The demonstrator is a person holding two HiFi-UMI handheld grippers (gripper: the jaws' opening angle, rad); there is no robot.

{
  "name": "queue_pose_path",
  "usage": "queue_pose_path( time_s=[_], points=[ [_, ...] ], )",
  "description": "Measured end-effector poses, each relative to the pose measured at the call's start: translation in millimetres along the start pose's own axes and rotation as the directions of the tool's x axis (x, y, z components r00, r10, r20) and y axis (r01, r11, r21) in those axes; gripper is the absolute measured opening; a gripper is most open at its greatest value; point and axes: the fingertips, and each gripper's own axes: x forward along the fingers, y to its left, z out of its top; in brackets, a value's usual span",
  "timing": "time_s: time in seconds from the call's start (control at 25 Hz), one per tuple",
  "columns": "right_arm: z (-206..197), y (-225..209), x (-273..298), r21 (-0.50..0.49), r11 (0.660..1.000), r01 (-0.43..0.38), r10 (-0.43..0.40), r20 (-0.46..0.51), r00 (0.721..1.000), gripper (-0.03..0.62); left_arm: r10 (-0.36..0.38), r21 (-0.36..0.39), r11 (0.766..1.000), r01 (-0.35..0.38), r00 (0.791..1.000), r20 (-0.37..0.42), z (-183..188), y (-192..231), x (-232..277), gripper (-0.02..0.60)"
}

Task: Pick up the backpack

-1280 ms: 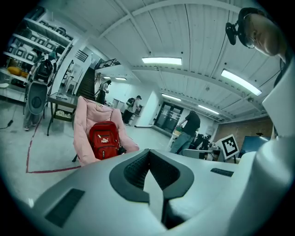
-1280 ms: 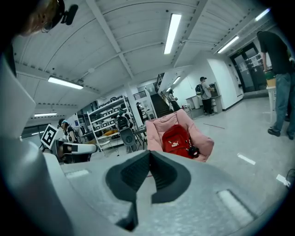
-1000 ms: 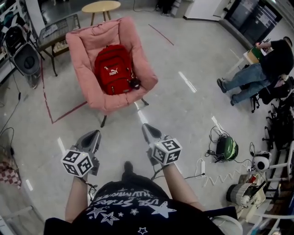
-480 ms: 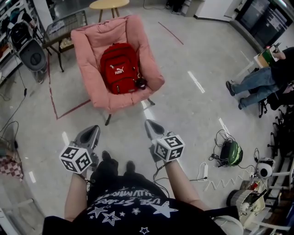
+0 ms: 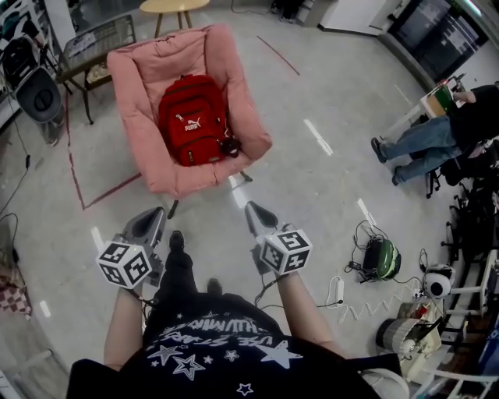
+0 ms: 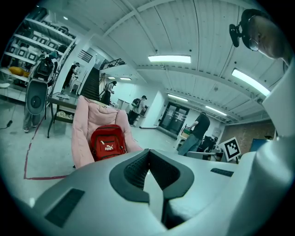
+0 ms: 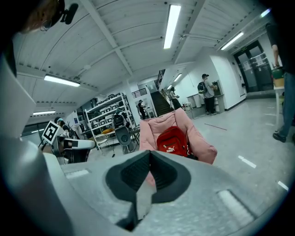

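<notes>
A red backpack [image 5: 192, 118] with a white logo leans upright in a pink padded chair [image 5: 141, 148] ahead of me; it also shows in the left gripper view as the backpack [image 6: 108, 143] and in the right gripper view as the backpack [image 7: 173, 139]. My left gripper [image 5: 154, 220] and right gripper [image 5: 254, 212] are both held out in front of my body, short of the chair, pointing toward it. Both are shut with nothing between the jaws. Neither touches the backpack or the chair.
A round wooden table [image 5: 173, 6] stands behind the chair, a wire rack [image 5: 94, 40] and a black stroller [image 5: 33, 82] to its left. Red tape lines [image 5: 76, 171] mark the floor. A seated person [image 5: 437, 132] is at right, with cables and a green device [image 5: 383, 255] on the floor.
I have walked toward the chair with both grippers held out; the chair and backpack sit a little nearer. My foot has stepped forward between the grippers. Both grippers stay shut.
</notes>
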Motion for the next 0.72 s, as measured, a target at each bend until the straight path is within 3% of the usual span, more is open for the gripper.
queue_pose_path(
  time_s=[0.4, 0.72],
  points=[
    [45, -29, 110, 0.026, 0.995, 0.101, -0.101, 0.004, 0.995, 0.000, -0.081, 0.004, 0.997, 0.081, 0.996, -0.044, 56, 94, 80, 0.008],
    [91, -20, 197, -0.004, 0.991, 0.135, -0.135, 0.006, 0.991, 0.000, -0.114, -0.026, 0.993, 0.112, 0.991, -0.074, 98, 169, 116, 0.008]
  ],
)
